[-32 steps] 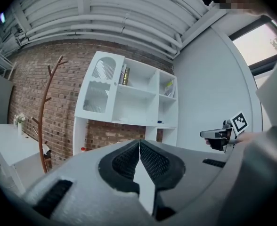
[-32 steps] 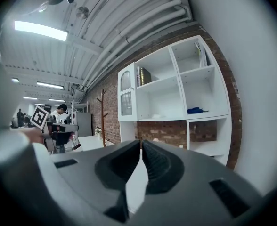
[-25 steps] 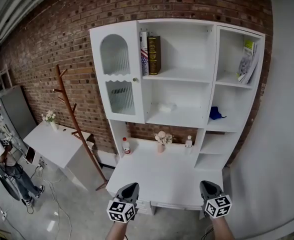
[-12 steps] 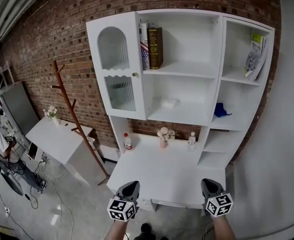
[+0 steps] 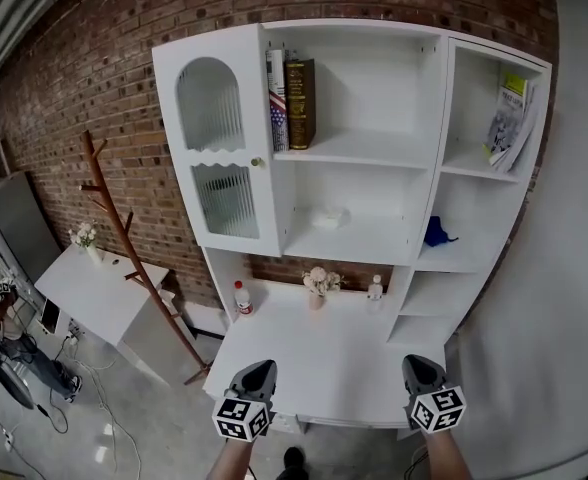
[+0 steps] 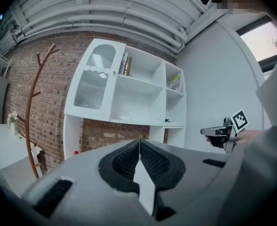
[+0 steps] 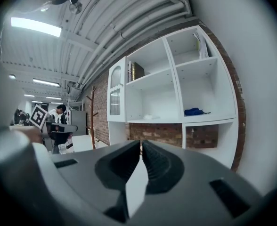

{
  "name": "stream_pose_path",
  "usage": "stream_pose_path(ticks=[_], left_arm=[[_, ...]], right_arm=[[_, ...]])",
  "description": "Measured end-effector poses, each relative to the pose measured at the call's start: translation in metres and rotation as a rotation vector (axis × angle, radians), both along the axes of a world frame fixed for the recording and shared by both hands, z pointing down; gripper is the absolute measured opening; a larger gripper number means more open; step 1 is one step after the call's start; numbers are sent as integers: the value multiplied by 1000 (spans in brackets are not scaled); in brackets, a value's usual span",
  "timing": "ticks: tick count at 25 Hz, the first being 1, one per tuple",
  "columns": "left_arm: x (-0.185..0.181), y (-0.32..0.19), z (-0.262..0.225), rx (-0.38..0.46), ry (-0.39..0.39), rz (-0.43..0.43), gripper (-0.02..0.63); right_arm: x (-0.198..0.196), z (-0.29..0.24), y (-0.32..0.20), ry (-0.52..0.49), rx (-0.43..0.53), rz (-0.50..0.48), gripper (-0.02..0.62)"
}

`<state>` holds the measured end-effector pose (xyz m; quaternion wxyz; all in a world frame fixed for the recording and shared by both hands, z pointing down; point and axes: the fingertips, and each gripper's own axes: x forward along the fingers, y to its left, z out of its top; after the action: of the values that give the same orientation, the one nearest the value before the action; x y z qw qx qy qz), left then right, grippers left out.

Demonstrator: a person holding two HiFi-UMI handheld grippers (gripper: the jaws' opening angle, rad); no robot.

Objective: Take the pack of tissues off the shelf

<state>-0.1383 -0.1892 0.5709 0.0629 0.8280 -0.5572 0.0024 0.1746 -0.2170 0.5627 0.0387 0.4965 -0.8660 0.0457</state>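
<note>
The pack of tissues is a small white bundle lying on the middle shelf of the white shelf unit. It also shows small in the left gripper view and the right gripper view. My left gripper and right gripper hang low over the front edge of the desk, far below the pack. The left gripper has its jaws shut together on nothing. The right gripper is shut and empty too.
Books stand on the top shelf beside a glazed cabinet door. A magazine and a blue cloth sit in the right column. On the desk stand a red-capped bottle, a flower vase and a small bottle. A wooden coat rack stands at left.
The shelf unit has grown a little larger and slid left in the head view. Both grippers stay low at the bottom edge, shut as before.
</note>
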Motion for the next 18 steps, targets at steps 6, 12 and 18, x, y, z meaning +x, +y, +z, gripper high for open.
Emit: stream_pose_path(ticks=[6,12,18], left_arm=[[-6,-41,2,-3,3,38,26],[-17,-79,7,-19,23,71,26],[-28,-114,11,-31,30,113,26]], right_arm=[[-12,0,-30,5,-4,25,34],[-25,3,-56,9,-22,59,34],[-41,5,-77,9,-30,91,34]])
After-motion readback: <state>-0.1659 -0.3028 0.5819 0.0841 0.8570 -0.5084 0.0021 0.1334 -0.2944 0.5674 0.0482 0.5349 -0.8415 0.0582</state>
